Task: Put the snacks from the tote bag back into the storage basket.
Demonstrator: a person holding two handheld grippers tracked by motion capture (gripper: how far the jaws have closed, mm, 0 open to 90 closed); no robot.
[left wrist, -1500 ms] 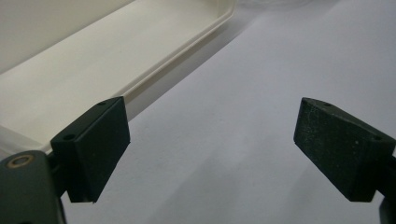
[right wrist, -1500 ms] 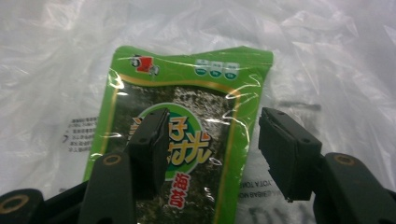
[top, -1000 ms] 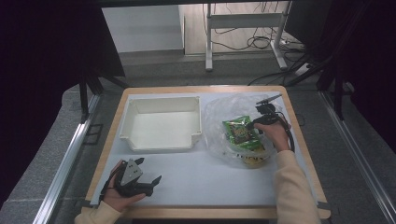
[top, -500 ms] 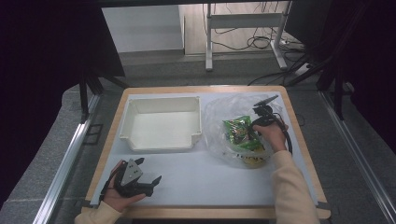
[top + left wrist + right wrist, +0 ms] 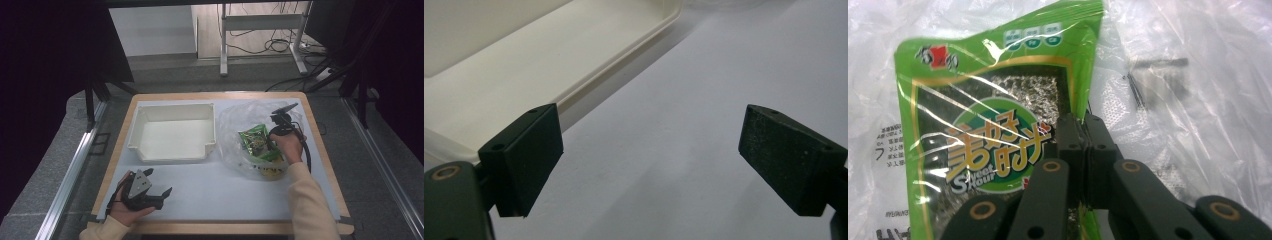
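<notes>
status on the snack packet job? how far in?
Done: right tongs are shut on the green snack packet's edge, through the clear plastic bag. In hand: the packet sits on the bag beside the white tray, which holds nothing. Left: likely moving it into the tray; left tongs rest open near the table's front edge.

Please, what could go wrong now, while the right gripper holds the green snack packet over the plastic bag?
1. The right gripper is shut on only the side edge of the green snack packet, so the packet may slip or swing when carried.
2. The clear plastic bag lies loose around the packet; it might catch and be dragged along.
3. The left gripper is open near the table edge, far from the bag, so nothing pins the bag down.
</notes>
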